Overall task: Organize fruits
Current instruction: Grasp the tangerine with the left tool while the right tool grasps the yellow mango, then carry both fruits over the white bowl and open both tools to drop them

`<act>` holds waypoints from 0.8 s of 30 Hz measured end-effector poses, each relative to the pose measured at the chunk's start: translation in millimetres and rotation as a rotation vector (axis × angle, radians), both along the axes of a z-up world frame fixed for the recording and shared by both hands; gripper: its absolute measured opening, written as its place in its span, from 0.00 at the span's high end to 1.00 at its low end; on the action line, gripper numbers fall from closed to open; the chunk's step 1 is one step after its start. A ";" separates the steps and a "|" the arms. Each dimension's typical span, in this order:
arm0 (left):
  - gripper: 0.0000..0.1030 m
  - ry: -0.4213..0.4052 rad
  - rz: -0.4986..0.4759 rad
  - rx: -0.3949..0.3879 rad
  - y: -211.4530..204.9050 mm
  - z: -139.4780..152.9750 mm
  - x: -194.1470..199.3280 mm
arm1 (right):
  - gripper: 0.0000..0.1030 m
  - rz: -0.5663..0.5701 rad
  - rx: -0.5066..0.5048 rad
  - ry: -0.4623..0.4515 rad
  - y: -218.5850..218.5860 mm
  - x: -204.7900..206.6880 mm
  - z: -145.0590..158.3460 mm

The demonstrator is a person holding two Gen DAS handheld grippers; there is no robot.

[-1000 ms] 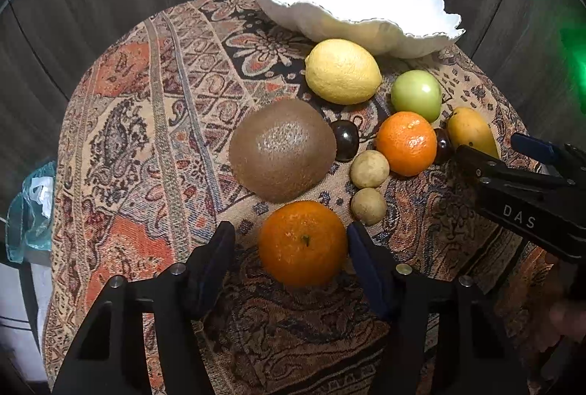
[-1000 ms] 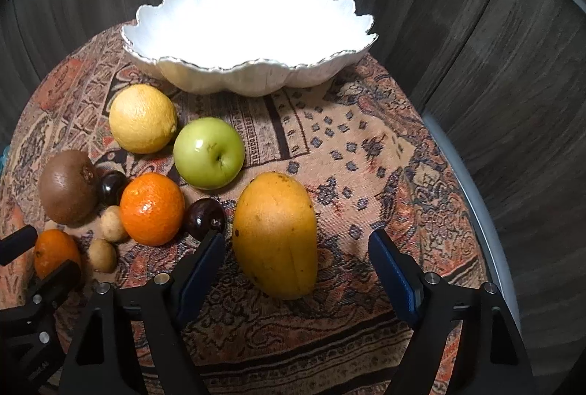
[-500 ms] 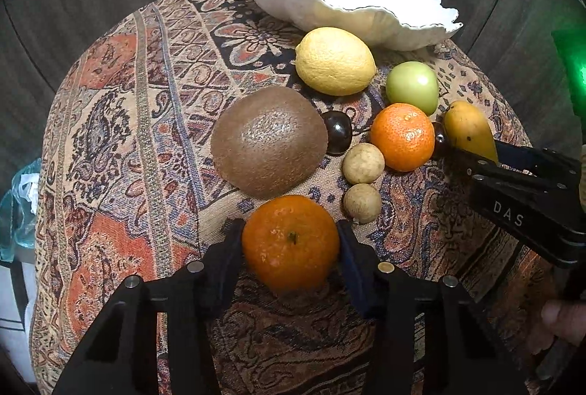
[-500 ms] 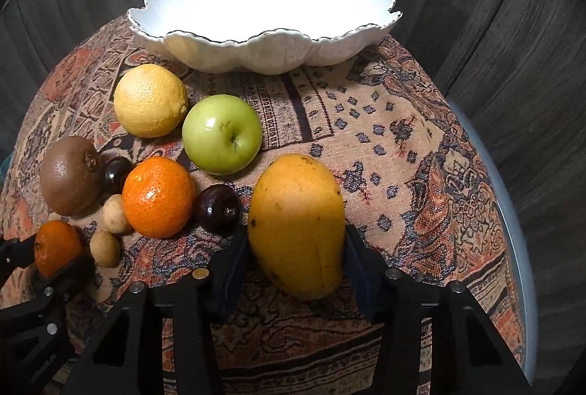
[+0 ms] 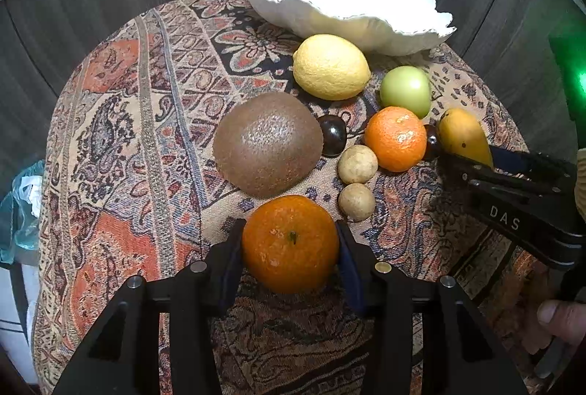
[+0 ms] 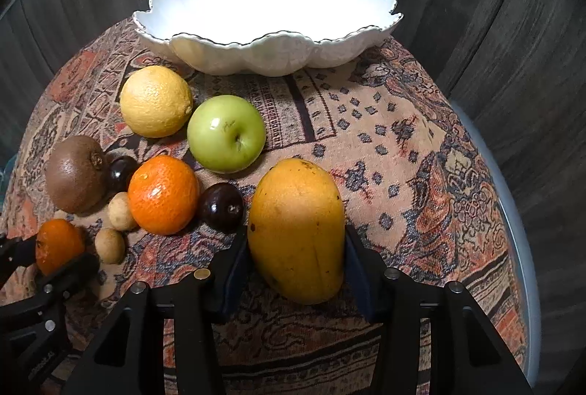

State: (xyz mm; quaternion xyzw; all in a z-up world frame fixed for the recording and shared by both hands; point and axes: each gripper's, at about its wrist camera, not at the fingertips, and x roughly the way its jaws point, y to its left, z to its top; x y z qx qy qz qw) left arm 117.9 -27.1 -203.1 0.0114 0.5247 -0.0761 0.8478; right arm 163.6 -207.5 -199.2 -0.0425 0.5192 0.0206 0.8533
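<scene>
Item 1: mandarin (image 5: pixel 289 243), held in your left gripper (image 5: pixel 289 248). Deep orange, pebbled skin, dark stem dot facing the camera; both pads press its sides, low at the front of the bench (image 5: pixel 110 146).

Item 2: mango (image 6: pixel 296 230), clamped by your right gripper (image 6: pixel 296 248). Yellow-orange, oblong, a few brown specks, long axis pointing away from you; pads touch both flanks.

Item 3: 2nd mandarin (image 6: pixel 163 195), loose, glossy, btwn the two held fruits.

Item 4: dark plum (image 6: pixel 221 206), touching that mandarin, just left of the mango. A 2nd dark plum (image 5: pixel 332 140) sits against the kiwi (image 5: pixel 267 142), which is brown, fuzzy and the biggest item on your left side.

Item 5: two small tan round fruits (image 5: pixel 357 164), one just beyond the other, btwn kiwi and loose mandarin; type unclear.

Item 6: green apple (image 6: pixel 226 133), shiny, stem end up, next to the lemon (image 6: pixel 155 101), which is pale yellow and dimpled.

Item 7: white scalloped bowl (image 6: pixel 234 56), far edge of bench, past lemon and apple. Inside washed out by glare, contents can't be read.

Surface: patterned woven cloth (image 6: pixel 403 157) in rust, beige and navy covers the bench.
</scene>
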 end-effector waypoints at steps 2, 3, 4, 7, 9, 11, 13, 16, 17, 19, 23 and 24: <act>0.56 -0.008 -0.001 0.000 0.0 4.2 -1.4 | 0.52 -0.001 0.016 -0.005 -0.1 -3.0 3.7; 0.56 -0.011 -0.002 -0.002 0.1 6.7 -2.0 | 0.53 -0.002 0.018 -0.011 0.4 -4.9 5.7; 0.56 -0.013 -0.003 -0.004 0.0 8.8 -2.1 | 0.53 -0.001 0.020 -0.017 0.5 -6.2 8.6; 0.56 -0.026 -0.005 -0.011 -0.1 17.4 -3.9 | 0.53 -0.002 0.032 -0.033 0.3 -9.7 17.7; 0.56 -0.037 -0.008 -0.015 -0.4 23.5 -4.3 | 0.53 -0.003 0.041 -0.043 -0.1 -11.4 23.1; 0.56 -0.047 -0.010 -0.020 -0.5 29.5 -4.0 | 0.53 -0.004 0.050 -0.054 -0.3 -12.2 29.9; 0.56 -0.057 -0.013 -0.023 -0.5 36.2 -2.5 | 0.53 -0.003 0.059 -0.062 -0.7 -12.2 36.6; 0.56 -0.081 -0.016 -0.025 0.0 48.7 2.0 | 0.53 -0.001 0.067 -0.082 -0.5 -11.4 49.8; 0.56 -0.090 -0.017 -0.025 0.3 52.6 4.1 | 0.53 0.000 0.068 -0.087 -0.4 -10.5 53.2; 0.56 -0.113 -0.018 -0.023 0.8 61.1 10.7 | 0.53 0.003 0.068 -0.104 -0.1 -6.8 62.6; 0.56 -0.152 -0.025 -0.018 0.1 76.6 29.2 | 0.53 0.010 0.060 -0.144 0.6 2.7 79.1; 0.56 -0.160 -0.029 -0.018 -0.5 80.5 34.5 | 0.53 0.010 0.057 -0.153 -0.1 7.2 82.3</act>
